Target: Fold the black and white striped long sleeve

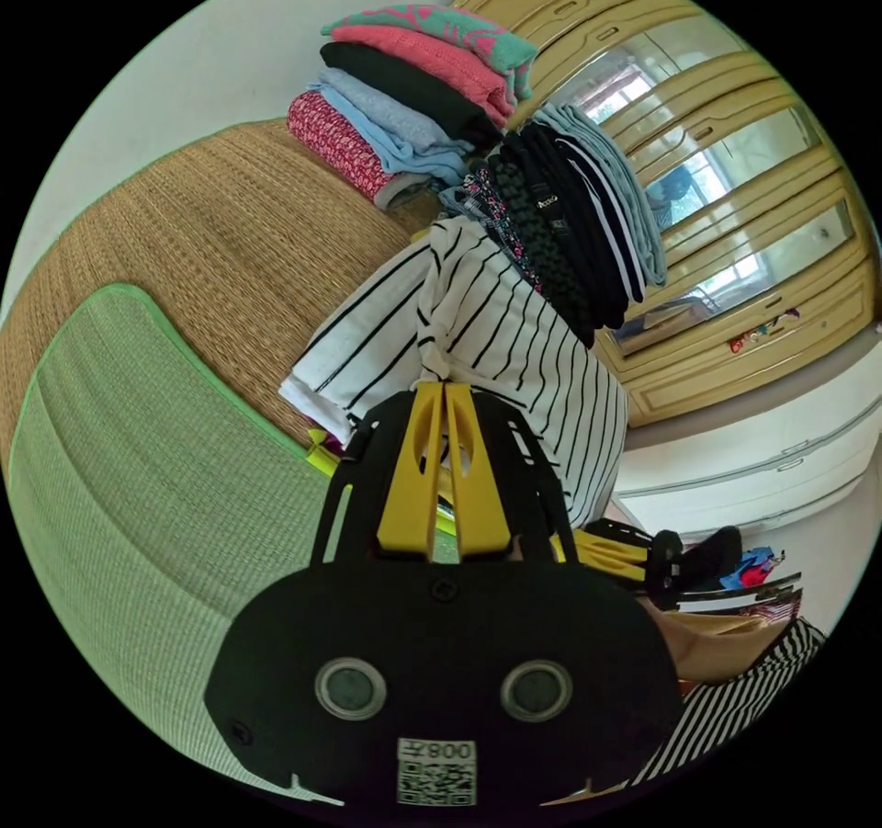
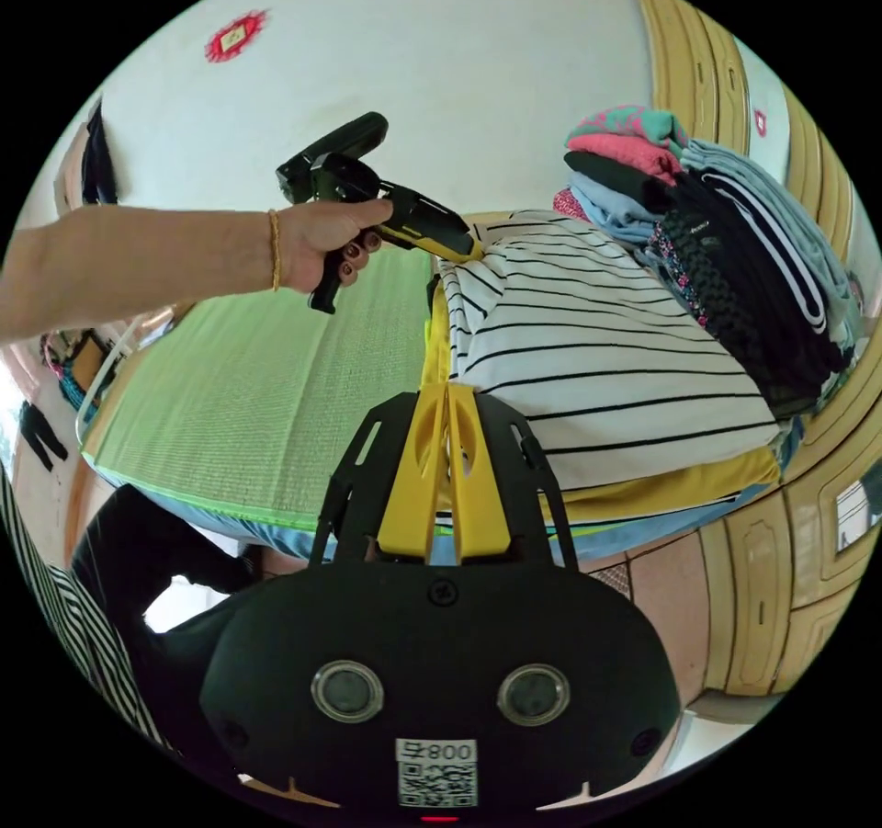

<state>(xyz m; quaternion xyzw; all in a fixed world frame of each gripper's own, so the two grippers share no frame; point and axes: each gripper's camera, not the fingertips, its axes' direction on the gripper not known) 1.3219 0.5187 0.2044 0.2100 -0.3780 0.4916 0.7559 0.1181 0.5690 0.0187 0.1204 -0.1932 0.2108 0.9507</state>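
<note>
The white shirt with thin black stripes [image 1: 501,332] is partly folded and held up off the bed, one sleeve draped over its front. My left gripper [image 1: 444,389] is shut on its upper edge. In the right gripper view the shirt [image 2: 606,341] spreads wide, with the left gripper [image 2: 470,253] pinching its far corner, held in a person's hand [image 2: 322,240]. My right gripper [image 2: 447,391] is shut on the near corner. The right gripper [image 1: 588,548] also appears by the shirt's lower edge in the left gripper view.
Two stacks of folded clothes stand behind the shirt: a colourful one [image 1: 413,84] and a dark one [image 1: 570,212]. A woven straw mat [image 1: 211,221] and a green mat [image 1: 138,460] cover the bed. A yellow cloth [image 2: 643,488] lies under the shirt. A mirrored wardrobe [image 1: 735,175] is close by.
</note>
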